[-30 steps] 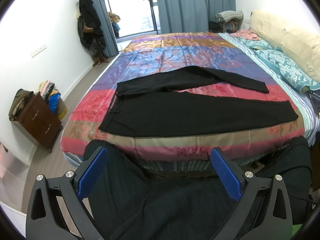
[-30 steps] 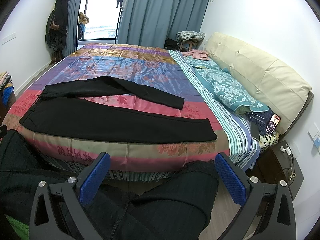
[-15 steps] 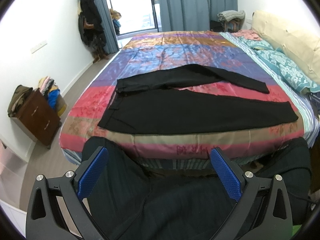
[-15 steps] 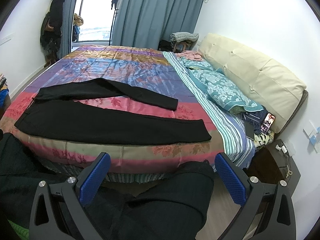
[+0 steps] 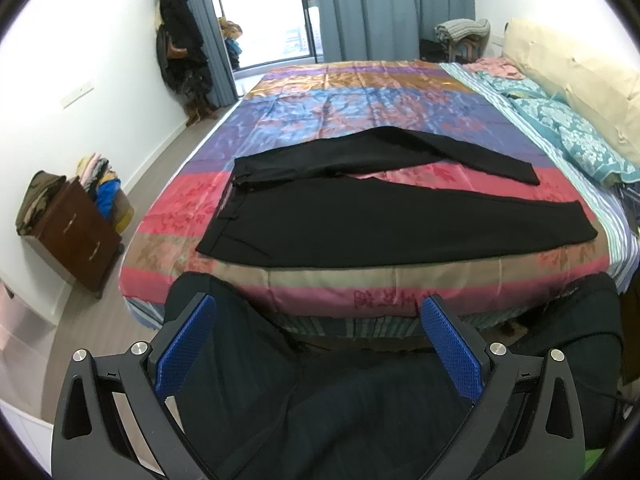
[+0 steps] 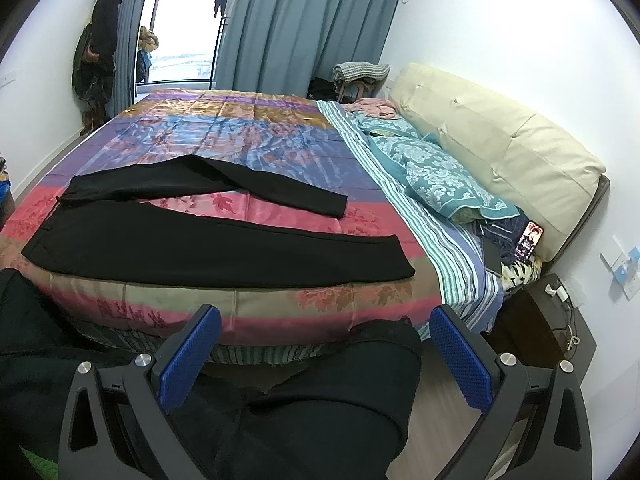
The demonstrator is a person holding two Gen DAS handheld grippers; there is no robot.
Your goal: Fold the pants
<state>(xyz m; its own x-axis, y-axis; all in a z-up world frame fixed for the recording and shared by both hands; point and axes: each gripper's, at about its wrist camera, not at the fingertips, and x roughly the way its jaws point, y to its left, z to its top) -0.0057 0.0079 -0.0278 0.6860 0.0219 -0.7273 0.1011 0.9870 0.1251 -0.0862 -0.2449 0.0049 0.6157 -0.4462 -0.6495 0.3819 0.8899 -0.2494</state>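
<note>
Black pants (image 5: 380,220) lie flat on the striped bedspread (image 5: 360,120), waistband to the left, the two legs spread apart in a V toward the right. They also show in the right wrist view (image 6: 208,248). My left gripper (image 5: 318,344) is open and empty, held off the bed's near edge above my dark-clothed legs. My right gripper (image 6: 326,352) is open and empty too, in front of the bed near the leg ends.
Teal pillows (image 6: 440,176) and a cream headboard (image 6: 500,144) sit at the right. A brown drawer chest with clothes (image 5: 68,224) stands left of the bed. A dark nightstand (image 6: 548,320) is at the right. A phone (image 6: 530,240) lies by the headboard.
Both grippers have risen slightly, so the views tilt a little; the pants sit lower and nearer in frame. The pants themselves have not moved.
</note>
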